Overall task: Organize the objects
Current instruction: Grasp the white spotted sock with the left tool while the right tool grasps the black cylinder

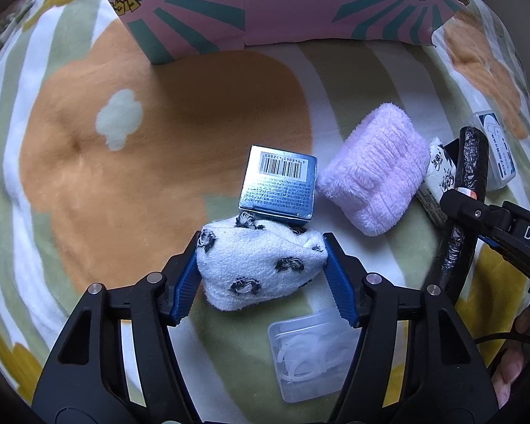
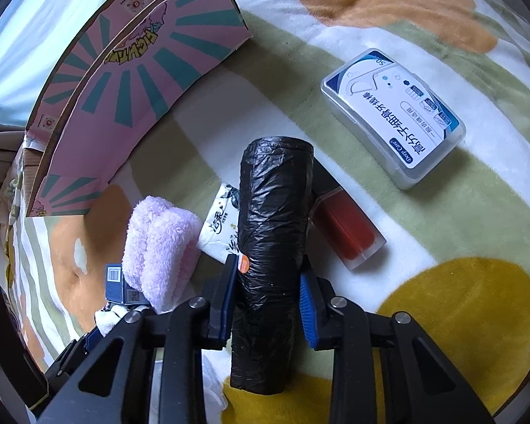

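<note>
Currently, left to right: left gripper (image 1: 261,265) low over the blanket (image 1: 130,176), pointing toward the pink cardboard box (image 1: 265,10), fingers part-way apart and pressed against both sides of the white spotted cloth bundle (image 1: 261,268). Bundle is touching the blue barcode box (image 1: 281,185) just beyond it. Clear plastic case (image 1: 311,357) lies on the blanket under the gripper's right finger. Pink fluffy cloth (image 1: 374,173) sits right of the blue box, with a tissue pack (image 1: 438,176) just beside it. Right gripper (image 2: 268,282) comes in level, fingers narrowed onto the black bag roll (image 2: 270,247), gripping it near mid-length, roll in line with the fingers. Red-filled clear case (image 2: 349,233) lies just right of the roll, partly under it. Floss pick box (image 2: 394,116) is further right, apart from the rest. Part of a hand (image 1: 512,364) shows at the left view's right edge.
</note>
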The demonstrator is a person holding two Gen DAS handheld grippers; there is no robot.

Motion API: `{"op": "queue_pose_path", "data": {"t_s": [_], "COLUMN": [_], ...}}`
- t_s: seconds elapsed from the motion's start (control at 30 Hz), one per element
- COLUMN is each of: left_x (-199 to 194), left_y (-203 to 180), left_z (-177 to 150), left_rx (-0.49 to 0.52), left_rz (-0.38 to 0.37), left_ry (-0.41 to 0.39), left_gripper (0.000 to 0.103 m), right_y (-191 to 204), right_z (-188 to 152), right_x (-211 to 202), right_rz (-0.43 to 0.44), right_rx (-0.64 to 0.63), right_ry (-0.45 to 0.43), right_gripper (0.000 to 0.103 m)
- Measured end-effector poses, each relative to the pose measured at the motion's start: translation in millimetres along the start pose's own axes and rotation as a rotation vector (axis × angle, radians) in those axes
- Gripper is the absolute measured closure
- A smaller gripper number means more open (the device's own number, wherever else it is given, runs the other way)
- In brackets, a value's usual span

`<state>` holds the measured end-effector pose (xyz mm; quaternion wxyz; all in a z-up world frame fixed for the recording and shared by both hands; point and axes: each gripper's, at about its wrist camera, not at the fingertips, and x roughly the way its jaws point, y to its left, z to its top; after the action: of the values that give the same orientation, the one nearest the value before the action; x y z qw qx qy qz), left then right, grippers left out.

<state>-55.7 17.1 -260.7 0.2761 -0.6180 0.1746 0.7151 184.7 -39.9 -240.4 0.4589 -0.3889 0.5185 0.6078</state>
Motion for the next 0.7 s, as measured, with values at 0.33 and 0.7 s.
{"op": "queue_pose_path", "data": {"t_s": [0.33,0.7], "left_x": [-38,-99], "left_y": [5,-3], "left_z": [2,13], "left_rx": [-0.035,-0.129], "left_rz": [-0.004,-0.006], "left_ry": [-0.043,-0.138], "left_gripper": [0.043,0.043], "right_y": [6,46], "right_z": [5,49], "right_x": [-20,-76], "right_rz": [0.015,0.030], "right_rx": [-0.049,-0.235], "right_ry": [-0.033,-0.087], "right_gripper": [0.075,0.075]}}
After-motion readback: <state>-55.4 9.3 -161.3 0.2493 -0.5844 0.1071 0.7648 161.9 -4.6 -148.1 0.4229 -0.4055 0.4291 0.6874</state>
